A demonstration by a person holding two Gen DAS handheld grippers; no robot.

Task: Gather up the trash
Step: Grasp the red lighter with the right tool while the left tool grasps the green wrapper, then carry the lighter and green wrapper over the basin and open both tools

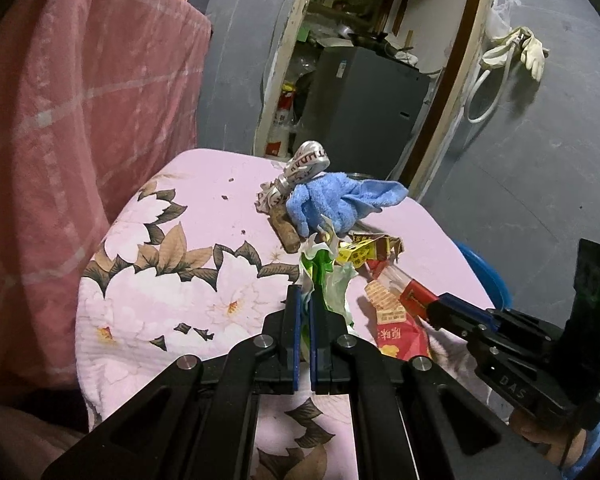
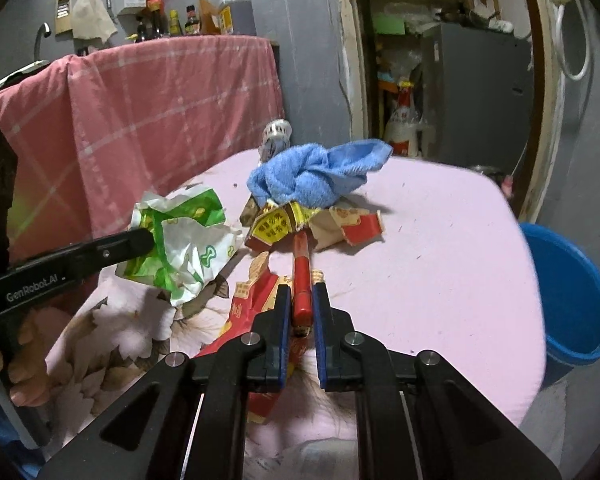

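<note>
"GenRobot.AI" left gripper (image 2: 150, 240) pinches green wrapper (image 2: 180, 240).

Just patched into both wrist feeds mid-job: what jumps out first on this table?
The left tongs are shut on a crumpled green-and-white wrapper, held up at the table's left side. The right tongs pinch a red tube-shaped piece of trash amid torn red and yellow packaging. Behind that lies a bunched blue cloth, and a blue bucket sits off the table's right edge.
</note>
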